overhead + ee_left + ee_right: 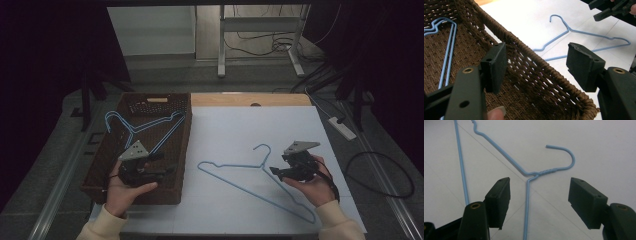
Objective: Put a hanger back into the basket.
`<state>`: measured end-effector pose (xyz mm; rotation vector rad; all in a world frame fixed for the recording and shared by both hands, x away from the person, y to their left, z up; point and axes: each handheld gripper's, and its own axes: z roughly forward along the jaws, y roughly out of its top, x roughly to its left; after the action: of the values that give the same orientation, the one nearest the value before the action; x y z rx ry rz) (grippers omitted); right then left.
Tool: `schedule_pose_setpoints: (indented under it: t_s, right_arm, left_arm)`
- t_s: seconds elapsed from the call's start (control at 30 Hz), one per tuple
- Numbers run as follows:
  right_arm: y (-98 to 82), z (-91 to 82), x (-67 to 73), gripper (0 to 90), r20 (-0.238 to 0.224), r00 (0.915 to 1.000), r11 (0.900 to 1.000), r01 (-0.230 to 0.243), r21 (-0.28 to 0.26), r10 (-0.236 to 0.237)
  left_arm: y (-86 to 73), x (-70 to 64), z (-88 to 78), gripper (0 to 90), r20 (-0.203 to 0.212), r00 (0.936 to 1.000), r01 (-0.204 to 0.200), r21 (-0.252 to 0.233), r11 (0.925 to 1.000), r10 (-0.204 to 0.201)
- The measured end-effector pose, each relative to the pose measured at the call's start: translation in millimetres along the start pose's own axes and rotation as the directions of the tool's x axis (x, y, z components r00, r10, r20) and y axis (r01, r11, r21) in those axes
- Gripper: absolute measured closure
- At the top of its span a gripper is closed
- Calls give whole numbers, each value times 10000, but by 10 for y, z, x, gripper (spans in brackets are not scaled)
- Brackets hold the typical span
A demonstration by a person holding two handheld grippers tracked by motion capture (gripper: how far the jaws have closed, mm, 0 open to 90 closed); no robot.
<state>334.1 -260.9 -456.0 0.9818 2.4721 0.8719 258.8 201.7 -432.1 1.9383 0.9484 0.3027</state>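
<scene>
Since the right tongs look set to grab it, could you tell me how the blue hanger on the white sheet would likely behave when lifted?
The hanger is thin wire, so it is probably light and a little springy. Gripped near the twisted neck, between the open right tongs, it may swing or rotate, since round wire gives the pads little to hold. Lying flat on the smooth sheet, it would likely slide if nudged.

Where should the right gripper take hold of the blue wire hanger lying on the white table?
Probably at the twisted neck of the blue wire hanger, just below the hook, coming straight down from above. The hanger lies flat on the white table, so only a top approach gets a jaw on each side of the wire. The right gripper is open and already hovers near that neck.
</scene>
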Motion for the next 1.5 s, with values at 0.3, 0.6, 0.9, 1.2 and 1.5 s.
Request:
schedule_pose_setpoints:
  t_s: [0.3,0.6,0.9,1.2,1.5]
  right_arm:
    - [11,88,36,364,17,10000,9980,19,628,-20]
    - [61,206,46,402,-55,10000,9879,39,1548,-30]
    - [143,483,39,485,-467,9989,9460,246,3234,-100]
    - [210,663,48,626,-544,9985,9107,247,4124,-25]
    - [280,716,54,809,-587,9983,8823,217,4702,67]
  left_arm:
    - [4,-23,4,341,65,10000,-57,27,10000,56]
    - [6,-23,-1,341,80,10000,-58,16,10000,57]
    - [1,-17,5,341,104,9999,-49,34,10000,49]
    - [-2,-14,7,341,118,9999,-52,34,10000,52]
    - [-5,-21,13,341,141,9999,-79,57,10000,78]
